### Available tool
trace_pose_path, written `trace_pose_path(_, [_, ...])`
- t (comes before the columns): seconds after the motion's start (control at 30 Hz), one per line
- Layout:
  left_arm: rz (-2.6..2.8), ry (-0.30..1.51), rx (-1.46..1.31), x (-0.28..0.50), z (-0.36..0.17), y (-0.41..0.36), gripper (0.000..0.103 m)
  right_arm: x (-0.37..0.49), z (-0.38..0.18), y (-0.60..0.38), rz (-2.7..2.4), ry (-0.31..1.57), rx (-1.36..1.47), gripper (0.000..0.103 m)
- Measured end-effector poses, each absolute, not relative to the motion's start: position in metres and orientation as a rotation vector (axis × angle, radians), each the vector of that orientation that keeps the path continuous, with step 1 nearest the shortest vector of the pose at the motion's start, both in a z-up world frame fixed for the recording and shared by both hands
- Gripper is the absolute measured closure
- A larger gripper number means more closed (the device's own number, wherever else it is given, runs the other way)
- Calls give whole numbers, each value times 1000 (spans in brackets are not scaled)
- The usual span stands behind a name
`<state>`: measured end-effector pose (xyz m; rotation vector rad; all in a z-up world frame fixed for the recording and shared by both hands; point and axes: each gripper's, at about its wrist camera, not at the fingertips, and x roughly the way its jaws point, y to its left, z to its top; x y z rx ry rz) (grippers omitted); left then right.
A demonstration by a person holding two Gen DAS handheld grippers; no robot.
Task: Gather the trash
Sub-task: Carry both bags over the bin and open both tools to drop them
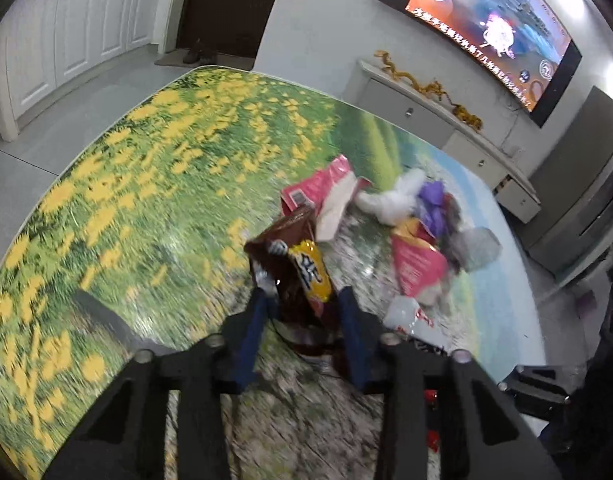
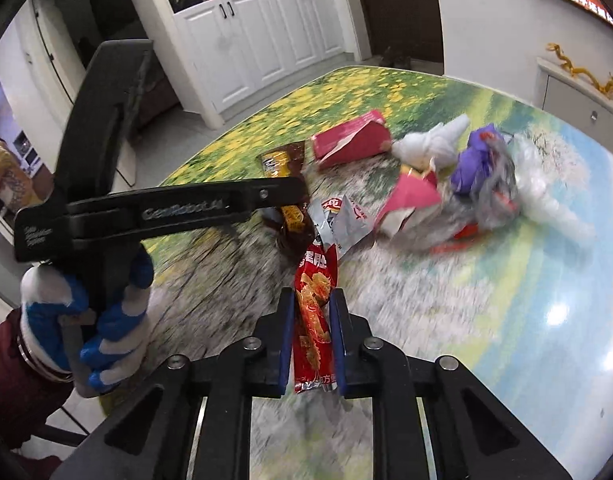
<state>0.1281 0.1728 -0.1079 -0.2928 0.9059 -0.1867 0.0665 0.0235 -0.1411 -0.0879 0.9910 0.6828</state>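
- Left tongs [image 1: 302, 296]: blue-padded fingers [image 1: 253, 332] pinch a brown snack bag [image 1: 284, 256] with a yellow label, which stands up between them above the table [image 1: 146, 184].
- Right tongs [image 2: 312, 312]: pressed together on a red snack wrapper [image 2: 314, 320], which runs lengthwise between the blue pads [image 2: 287, 340].
- Left hand [image 2: 94, 320], right wrist view: blue-and-white glove and dark red sleeve [image 2: 14, 368], gripping the black handle of the left tongs.
- Table: glossy top printed with yellow flowers on green.
- Remaining trash on the table, beyond both tongs: a silver foil wrapper [image 2: 342, 220] just past the red one; two pink cartons [image 2: 346, 140], one opened; a crumpled white tissue [image 2: 430, 144]; a purple wrapper [image 2: 478, 156]; clear plastic film [image 2: 546, 184].
- Background: television [image 1: 494, 24] switched on, low white sideboard [image 1: 434, 120], white cupboards [image 2: 262, 40].
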Motion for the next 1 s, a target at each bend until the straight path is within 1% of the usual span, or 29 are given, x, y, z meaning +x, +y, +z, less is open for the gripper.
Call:
trace_pose_path(0.03, [-187, 900, -290, 124, -107, 172, 77, 61, -140, 20, 683, 991, -77, 88])
trace_pose_path(0.07, [-186, 895, -291, 119, -105, 170, 83, 55, -138, 16, 681, 988, -65, 88])
trace_pose_path(0.13, [-186, 888, -301, 109, -102, 169, 87, 44, -134, 8, 679, 979, -42, 88])
trace_pose_path(0.33, [-176, 829, -264, 69, -77, 161, 89, 9, -113, -26, 640, 921, 3, 89])
trace_pose_path(0.53, [-220, 770, -208, 37, -41, 133, 89, -22, -98, -80, 544, 856, 70, 89])
trace_pose_path(0.73, [-374, 753, -143, 22, -18, 61, 89, -55, -95, -159, 386, 813, 151, 89])
trace_pose_path(0.83, [-470, 773, -94, 20, -17, 10, 89, -72, -99, -206, 284, 802, 187, 89])
trace_pose_path(1.0, [-639, 831, 5, 20, -31, -89, 89, -98, -119, -293, 92, 817, 273, 89])
